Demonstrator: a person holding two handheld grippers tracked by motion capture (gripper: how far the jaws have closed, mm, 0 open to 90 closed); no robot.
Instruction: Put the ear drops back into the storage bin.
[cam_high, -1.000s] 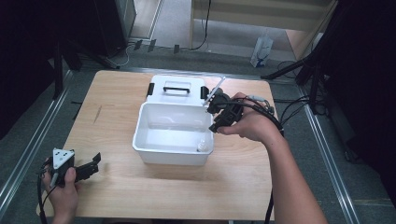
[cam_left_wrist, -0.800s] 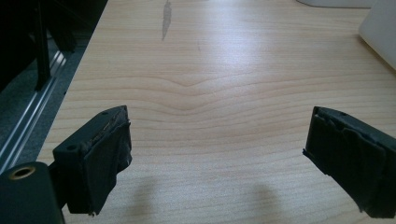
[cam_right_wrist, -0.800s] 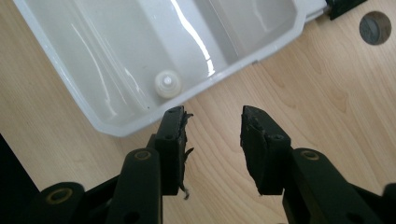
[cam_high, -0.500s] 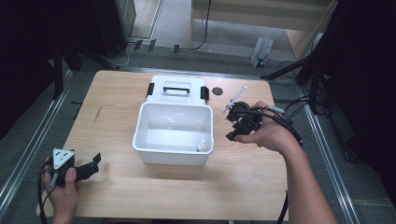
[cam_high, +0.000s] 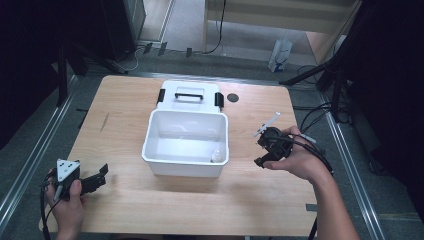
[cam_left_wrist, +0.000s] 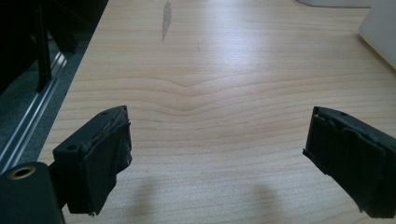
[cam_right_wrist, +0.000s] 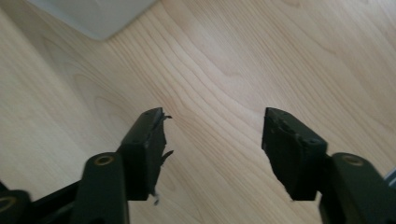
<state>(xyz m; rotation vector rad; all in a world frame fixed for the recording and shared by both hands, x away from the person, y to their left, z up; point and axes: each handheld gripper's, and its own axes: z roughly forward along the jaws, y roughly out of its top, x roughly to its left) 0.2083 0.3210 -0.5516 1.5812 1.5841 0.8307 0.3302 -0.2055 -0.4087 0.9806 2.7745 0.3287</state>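
The left gripper (cam_high: 92, 182) rests at the near left corner of the table (cam_high: 125, 125), jaws wide apart with bare wood between them. The right gripper (cam_high: 262, 150) is over the table just right of the white bin (cam_high: 152, 145); its jaws have just been opening and hold nothing (wood shows between them). A small bottle (cam_high: 216, 156) lies inside the bin, at its near right corner, apart from both grippers. Behind the bin is its lid (cam_high: 190, 93)
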